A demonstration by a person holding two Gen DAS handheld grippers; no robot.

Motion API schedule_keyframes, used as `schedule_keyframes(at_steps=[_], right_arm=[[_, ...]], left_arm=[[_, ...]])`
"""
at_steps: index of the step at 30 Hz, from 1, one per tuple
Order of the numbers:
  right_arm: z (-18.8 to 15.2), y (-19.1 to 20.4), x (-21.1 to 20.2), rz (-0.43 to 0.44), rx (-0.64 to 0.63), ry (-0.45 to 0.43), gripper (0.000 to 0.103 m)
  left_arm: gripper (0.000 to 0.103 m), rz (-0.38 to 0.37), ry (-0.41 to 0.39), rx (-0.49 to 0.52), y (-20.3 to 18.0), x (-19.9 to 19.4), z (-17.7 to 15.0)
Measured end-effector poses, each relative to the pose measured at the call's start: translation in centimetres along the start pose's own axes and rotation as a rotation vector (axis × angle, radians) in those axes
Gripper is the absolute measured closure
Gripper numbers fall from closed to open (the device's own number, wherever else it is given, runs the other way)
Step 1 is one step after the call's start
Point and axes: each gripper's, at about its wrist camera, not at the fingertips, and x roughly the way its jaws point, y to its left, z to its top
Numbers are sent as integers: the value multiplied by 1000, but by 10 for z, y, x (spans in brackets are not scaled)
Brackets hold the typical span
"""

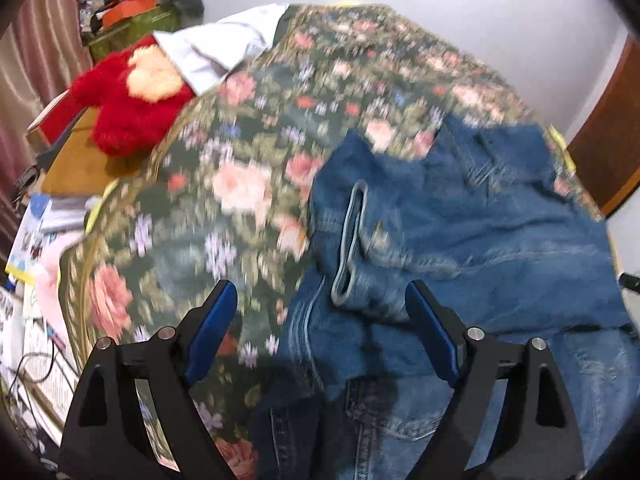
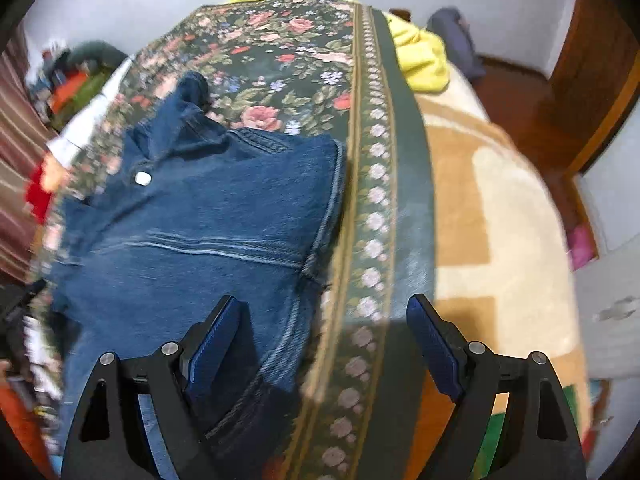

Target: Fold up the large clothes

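A pair of blue jeans [image 1: 460, 240] lies folded on a dark floral bedspread [image 1: 224, 184]. A pale hem or waistband loop [image 1: 352, 240] shows near its left edge. My left gripper [image 1: 320, 300] hangs above that left edge, open, with nothing between its blue pads. In the right wrist view the jeans [image 2: 208, 216] show a silver button [image 2: 143, 178] and a seam across the middle. My right gripper [image 2: 324, 316] stands open over the jeans' right edge and the bedspread's flowered border [image 2: 372, 216], holding nothing.
A red plush toy [image 1: 128, 100] and a white cloth [image 1: 216, 48] lie at the bed's far left, beside a cluttered wooden table [image 1: 76, 160]. A yellow garment [image 2: 420, 60] and a beige patterned blanket [image 2: 492, 220] lie to the right. Wooden furniture [image 2: 592, 60] stands beyond.
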Motion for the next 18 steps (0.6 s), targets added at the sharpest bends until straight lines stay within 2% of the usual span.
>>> schedule_keyframes(at_steps=[4,9,13,14,15,16,17,18], right_arm=[[11,-5,-6,134,66,8,19],[38,-5,3,157,105,-16,19],[56,-6,27,180,123,6,19],[59,-8,33,178,128,13,21],[62,-9,41,178,134,19,31],[65,-8,49,187,137,27,37],[66,-8,56,200,136,42,47],[68,-6,64,205,140,54,52]], left_arm=[[16,-34,4,8,1,6,32],[17,-40,96,-18,6,60,63],[38,-58,155,-28,3,98,72],[48,-56,161,-27,1,107,74],[59,-56,163,-33,1,113,76],[65,-61,167,-43,0,120,78],[67,-56,162,-49,-1,123,79],[72,-55,158,-51,-2,125,80]])
